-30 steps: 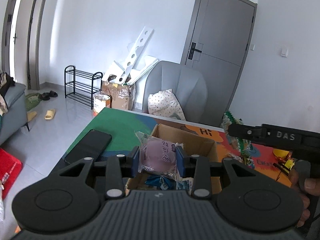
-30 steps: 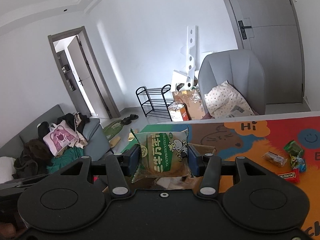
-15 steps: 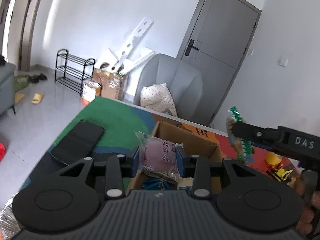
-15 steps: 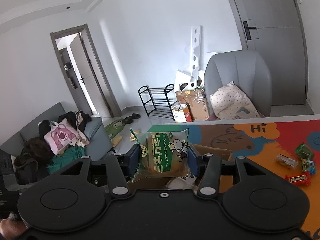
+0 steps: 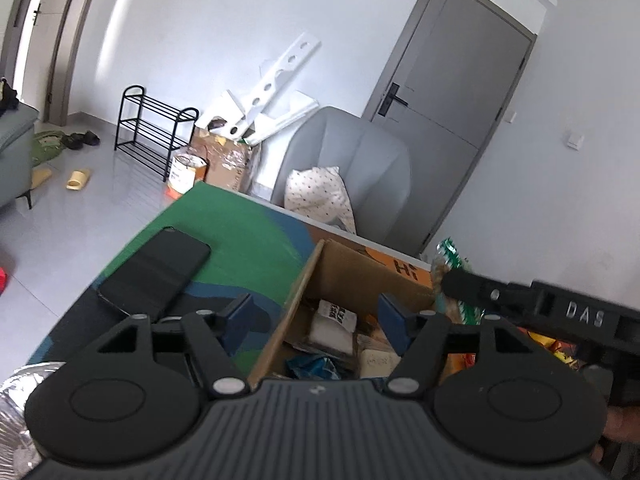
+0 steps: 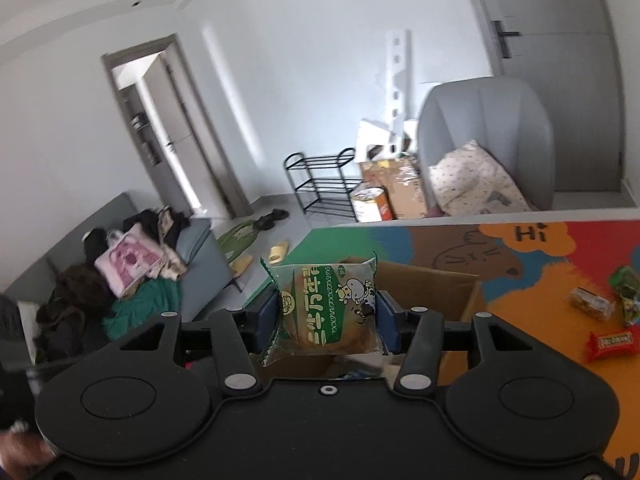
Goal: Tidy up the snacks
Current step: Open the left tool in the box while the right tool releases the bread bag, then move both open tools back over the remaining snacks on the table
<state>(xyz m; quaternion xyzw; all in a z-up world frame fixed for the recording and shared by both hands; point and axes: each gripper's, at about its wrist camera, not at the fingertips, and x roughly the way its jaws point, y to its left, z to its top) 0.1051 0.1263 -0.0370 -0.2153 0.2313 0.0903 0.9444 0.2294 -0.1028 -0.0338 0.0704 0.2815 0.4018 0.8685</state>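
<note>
Left hand-held gripper just opened wide, nothing between its pads, poised over the cardboard box of snacks, right hand-held gripper easing open – green bun packet between its pads above that box, loose snacks on the worktop to its right.

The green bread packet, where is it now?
In the right wrist view the green bread packet sits tilted between the right gripper fingers, above the cardboard box.

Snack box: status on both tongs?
Left tongs just opened, empty over cardboard box. Right tongs opening, green bread packet between the pads, above the box. Nothing in the way.
</note>
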